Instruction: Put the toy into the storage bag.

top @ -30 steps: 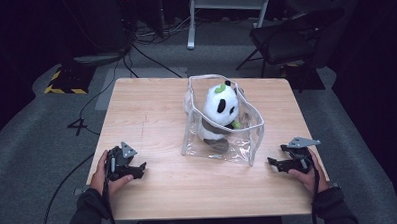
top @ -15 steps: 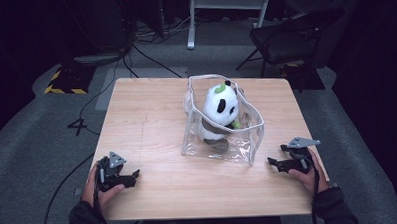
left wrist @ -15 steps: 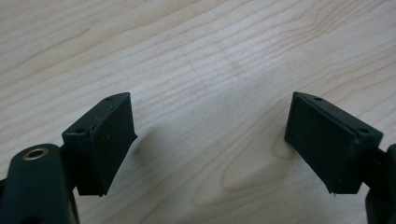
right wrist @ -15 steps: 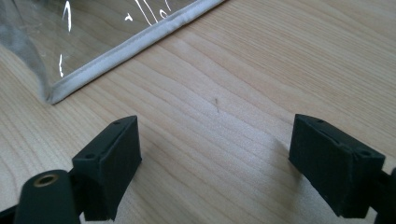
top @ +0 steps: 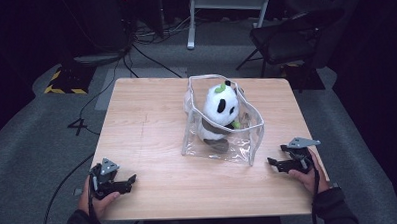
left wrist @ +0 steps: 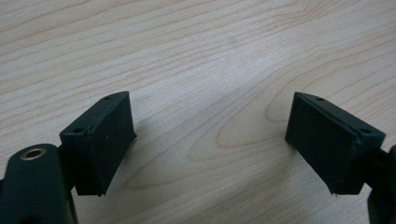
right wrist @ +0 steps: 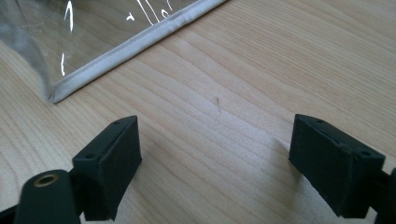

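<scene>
both grippers rest empty on the wooden table (top: pixel 152 128): left gripper (top: pixel 120 184) and right gripper (top: pixel 282 164) jaws spread, flanking the clear pouch (top: pixel 222 141) holding a panda plush (top: pixel 219 109).

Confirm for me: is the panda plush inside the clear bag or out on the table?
Inside. The panda plush sits within the clear bag, whose transparent walls surround it; its head rises at the open top.

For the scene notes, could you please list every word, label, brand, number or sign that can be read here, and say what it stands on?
None: no readable text in any view.
Clear bag: no print seen; the white streaks on it in the right gripper view are glare.
Panda plush toy: no tag or label seen.
Wooden table: bare grain, no markings.
Yellow and black striped strip on the floor: a hazard pattern, no words.
</scene>
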`<move>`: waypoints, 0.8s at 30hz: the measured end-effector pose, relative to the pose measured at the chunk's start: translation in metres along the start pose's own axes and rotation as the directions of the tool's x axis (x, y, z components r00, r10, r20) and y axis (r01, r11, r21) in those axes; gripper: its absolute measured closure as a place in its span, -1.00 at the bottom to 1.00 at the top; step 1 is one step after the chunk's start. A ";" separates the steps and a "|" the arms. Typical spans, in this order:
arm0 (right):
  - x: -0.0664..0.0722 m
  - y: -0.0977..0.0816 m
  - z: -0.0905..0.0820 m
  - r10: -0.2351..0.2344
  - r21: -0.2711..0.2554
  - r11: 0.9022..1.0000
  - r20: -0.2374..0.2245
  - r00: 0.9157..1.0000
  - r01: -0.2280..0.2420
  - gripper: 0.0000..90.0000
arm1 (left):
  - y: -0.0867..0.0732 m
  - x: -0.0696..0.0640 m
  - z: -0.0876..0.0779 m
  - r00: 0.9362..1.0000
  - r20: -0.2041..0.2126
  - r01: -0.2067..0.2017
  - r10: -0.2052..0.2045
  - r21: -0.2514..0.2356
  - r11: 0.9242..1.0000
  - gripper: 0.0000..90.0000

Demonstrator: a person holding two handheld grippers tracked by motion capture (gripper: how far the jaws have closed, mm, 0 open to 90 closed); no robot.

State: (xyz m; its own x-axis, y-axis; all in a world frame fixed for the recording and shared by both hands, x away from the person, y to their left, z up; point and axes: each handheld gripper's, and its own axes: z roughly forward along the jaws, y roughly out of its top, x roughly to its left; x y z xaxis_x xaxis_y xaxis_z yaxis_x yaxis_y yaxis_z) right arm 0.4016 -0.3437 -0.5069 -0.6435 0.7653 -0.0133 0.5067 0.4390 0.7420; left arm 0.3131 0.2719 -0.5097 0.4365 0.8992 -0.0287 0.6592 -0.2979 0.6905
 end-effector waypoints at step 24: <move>0.000 0.000 0.000 0.001 0.001 1.000 0.000 1.000 -0.001 -0.63 | 0.000 0.001 0.001 1.000 0.003 -0.002 0.002 -0.002 1.000 -0.67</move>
State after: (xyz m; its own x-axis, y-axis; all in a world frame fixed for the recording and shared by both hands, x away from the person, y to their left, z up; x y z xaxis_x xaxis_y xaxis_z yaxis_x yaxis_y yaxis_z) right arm 0.4014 -0.3436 -0.5069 -0.6432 0.7655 -0.0130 0.5076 0.4391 0.7413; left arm 0.3140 0.2723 -0.5097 0.4401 0.8975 -0.0294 0.6567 -0.2994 0.6922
